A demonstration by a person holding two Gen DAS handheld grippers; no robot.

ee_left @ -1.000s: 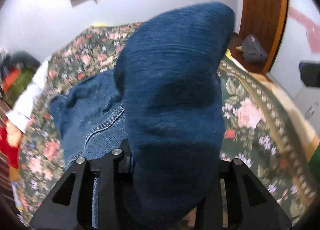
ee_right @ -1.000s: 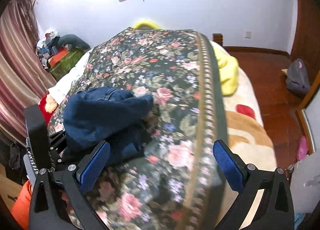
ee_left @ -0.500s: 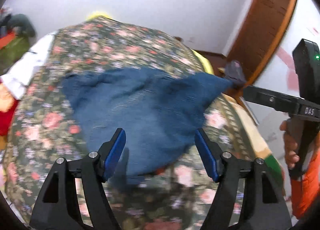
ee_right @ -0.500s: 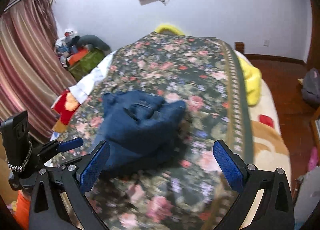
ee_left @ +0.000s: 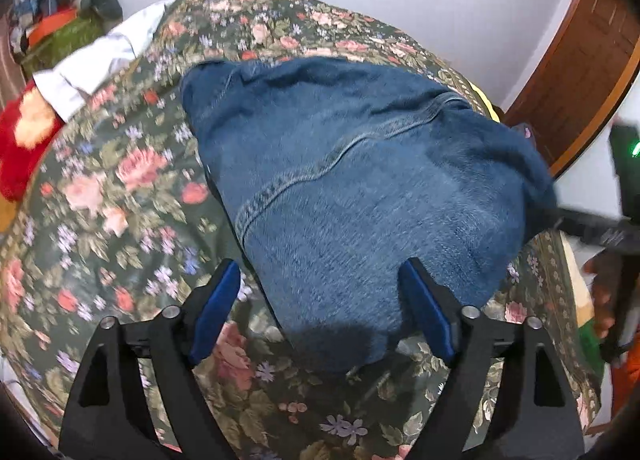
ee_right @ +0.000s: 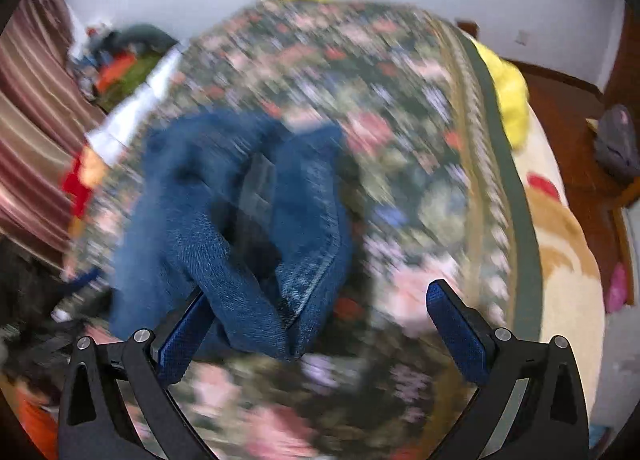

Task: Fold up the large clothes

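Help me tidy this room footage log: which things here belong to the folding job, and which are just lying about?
Job:
denim garment
flowered bedspread it lies on
left gripper, jaws opening, clear of the cloth
right gripper, jaws open

Lying about:
yellow pillow
red plush toy
white cloth
grey bag
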